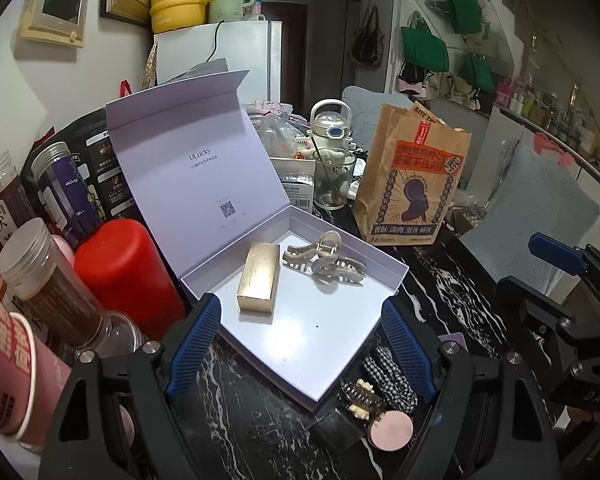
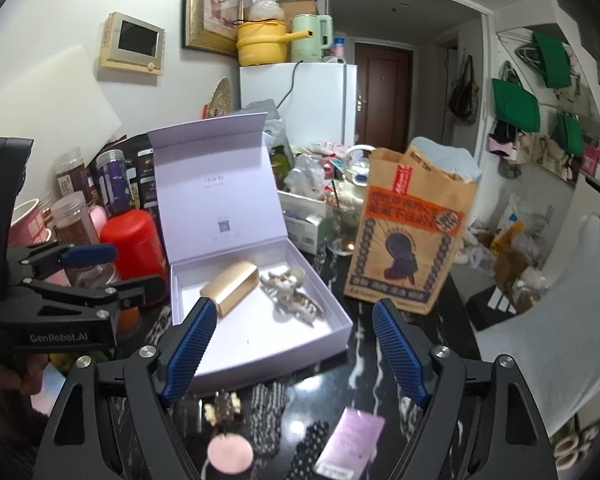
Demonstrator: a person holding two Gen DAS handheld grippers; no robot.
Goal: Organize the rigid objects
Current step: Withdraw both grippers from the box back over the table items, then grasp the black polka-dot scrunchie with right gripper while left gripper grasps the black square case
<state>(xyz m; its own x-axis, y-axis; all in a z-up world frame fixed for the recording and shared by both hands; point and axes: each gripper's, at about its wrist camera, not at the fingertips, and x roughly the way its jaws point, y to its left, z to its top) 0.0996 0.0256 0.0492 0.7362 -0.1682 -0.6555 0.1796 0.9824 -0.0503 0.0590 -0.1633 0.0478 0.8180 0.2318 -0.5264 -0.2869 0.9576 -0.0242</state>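
Both tools, the left tool (image 1: 300, 344) and the right tool (image 2: 290, 350), stand wide and hold nothing. Just below them, on the desk (image 1: 452, 280), a small clip (image 1: 360, 398), a pink disc (image 1: 392, 428) and a card (image 2: 350, 438) wait unsorted. Beyond, the box (image 1: 320, 336) already contains a gold case (image 1: 259, 278) and a big clip (image 1: 324, 260).

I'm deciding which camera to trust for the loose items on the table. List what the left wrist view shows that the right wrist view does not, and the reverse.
Only the left wrist view: the loose items sharply, a small claw clip beside a checked scrunchie, with the right gripper at the frame's right edge.

Only the right wrist view: a whole lilac packet near the bottom edge and the left gripper at the left.

Both: the open white box holding a gold box and a large hair claw, the pink round compact, and the paper bag.
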